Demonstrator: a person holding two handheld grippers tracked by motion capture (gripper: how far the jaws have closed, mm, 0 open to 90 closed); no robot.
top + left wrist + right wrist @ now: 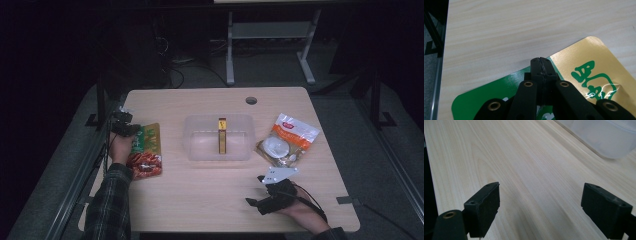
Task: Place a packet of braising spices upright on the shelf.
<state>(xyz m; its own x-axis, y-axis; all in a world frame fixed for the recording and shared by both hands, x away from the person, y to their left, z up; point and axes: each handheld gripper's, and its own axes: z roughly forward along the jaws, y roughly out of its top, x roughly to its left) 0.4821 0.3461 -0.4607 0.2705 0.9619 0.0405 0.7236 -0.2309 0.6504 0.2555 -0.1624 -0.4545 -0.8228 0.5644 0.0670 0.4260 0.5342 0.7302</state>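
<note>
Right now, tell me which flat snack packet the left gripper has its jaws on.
The green, gold and red foil packet at the table's left edge, under the left gripper; the white-and-orange packet lies right of the clear tub.

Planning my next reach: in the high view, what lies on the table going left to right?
Left gripper → green, gold and red snack packet → clear plastic container with the yellow box standing in it → white and orange bag.
</note>
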